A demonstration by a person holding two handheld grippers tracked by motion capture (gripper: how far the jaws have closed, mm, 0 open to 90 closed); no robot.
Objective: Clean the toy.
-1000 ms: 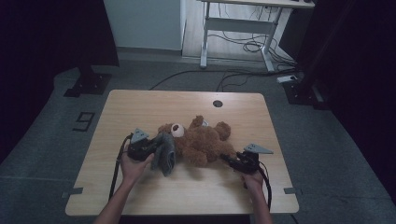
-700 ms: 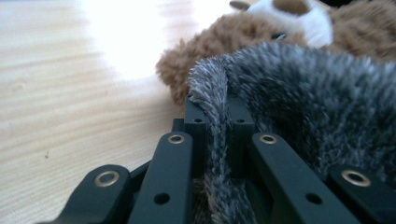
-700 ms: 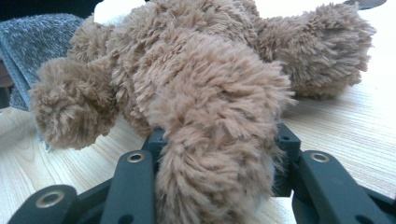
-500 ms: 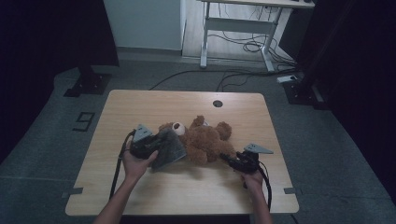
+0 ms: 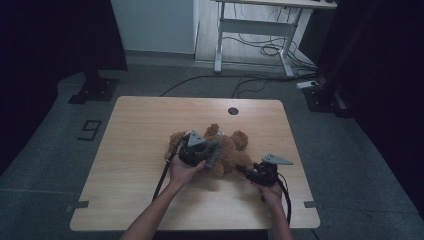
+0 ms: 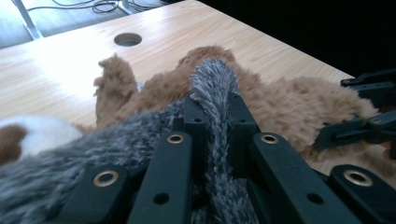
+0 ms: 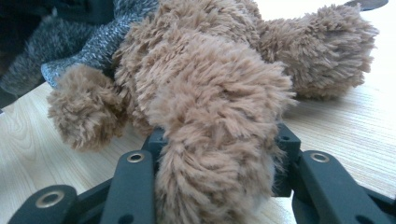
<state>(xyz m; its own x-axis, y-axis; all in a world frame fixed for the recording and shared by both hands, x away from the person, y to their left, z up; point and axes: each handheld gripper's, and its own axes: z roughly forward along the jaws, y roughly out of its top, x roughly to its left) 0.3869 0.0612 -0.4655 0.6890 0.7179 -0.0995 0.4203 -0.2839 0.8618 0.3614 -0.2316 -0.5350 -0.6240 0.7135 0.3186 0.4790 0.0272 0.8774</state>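
lying flat on the table, teddy bear with long axis left-right, head leftward; left gripper pinching grey furry cloth, right gripper clamping a leg.

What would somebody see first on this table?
A fluffy brown teddy bear lies in the middle of the wooden table. The left gripper pinches a fuzzy grey cloth over the bear's body. The right gripper squeezes one of its furry legs near the table's front right.
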